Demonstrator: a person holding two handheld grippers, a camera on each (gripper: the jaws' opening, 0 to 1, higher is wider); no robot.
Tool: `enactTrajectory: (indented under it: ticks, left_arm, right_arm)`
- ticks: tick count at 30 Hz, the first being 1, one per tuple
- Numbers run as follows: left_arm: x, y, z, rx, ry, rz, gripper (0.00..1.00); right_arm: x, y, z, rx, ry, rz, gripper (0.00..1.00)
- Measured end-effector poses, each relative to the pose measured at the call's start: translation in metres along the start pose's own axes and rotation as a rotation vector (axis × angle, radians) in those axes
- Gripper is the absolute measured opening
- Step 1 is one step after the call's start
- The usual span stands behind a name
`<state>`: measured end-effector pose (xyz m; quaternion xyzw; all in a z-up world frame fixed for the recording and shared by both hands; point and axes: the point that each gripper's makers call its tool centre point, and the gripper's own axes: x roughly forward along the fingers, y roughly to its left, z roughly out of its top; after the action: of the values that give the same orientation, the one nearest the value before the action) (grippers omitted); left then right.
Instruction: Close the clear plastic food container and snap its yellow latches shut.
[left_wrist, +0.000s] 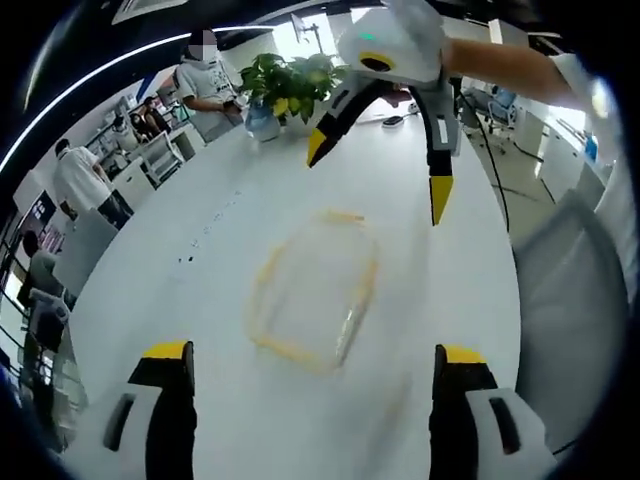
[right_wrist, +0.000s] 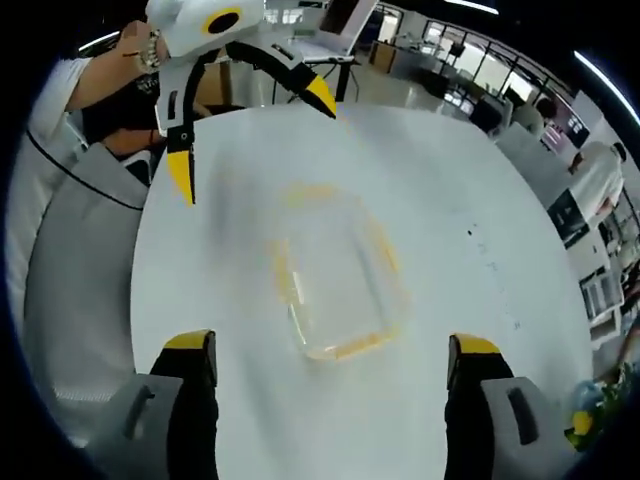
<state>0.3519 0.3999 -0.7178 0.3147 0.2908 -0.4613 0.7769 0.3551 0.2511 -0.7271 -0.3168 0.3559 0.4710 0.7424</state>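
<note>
Setting: open-plan office; large white bench (left_wrist: 250, 230) runs the length of the room, with a potted green plant (left_wrist: 290, 85) at its far end in the left gripper view; grey office chair (left_wrist: 575, 290) pulled up at the bench edge; rows of desks (right_wrist: 455, 85) carrying monitors behind, seen in the right gripper view; a standing person (left_wrist: 205, 85) beside the plant, others seated at workstations along the side; linear ceiling light strip (left_wrist: 120, 70) overhead; bright windows (left_wrist: 310, 35) at the back.
</note>
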Motion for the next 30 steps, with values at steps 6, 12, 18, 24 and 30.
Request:
enactTrajectory:
  ticks: [6,12,18,24,30]
  left_arm:
    - [-0.018,-0.026,0.001,-0.125,-0.131,0.015,0.99]
    - [-0.034,-0.043,-0.012,-0.182,-0.170,0.059,0.97]
    - [-0.051,-0.058,-0.023,-0.260,-0.226,0.098,0.97]
    - [-0.070,-0.066,-0.038,-0.321,-0.260,0.162,0.96]
    - [-0.086,-0.074,-0.046,-0.439,-0.354,0.199,0.93]
  right_arm:
    - [-0.016,0.006,-0.004,0.099,-0.076,-0.073,0.93]
    - [-0.030,0.029,-0.014,0.129,-0.123,-0.108,0.91]
    - [-0.036,0.050,-0.026,0.180,-0.160,-0.133,0.89]
    - [-0.040,0.064,-0.032,0.261,-0.215,-0.173,0.84]
    - [-0.042,0.082,-0.033,0.302,-0.274,-0.240,0.78]
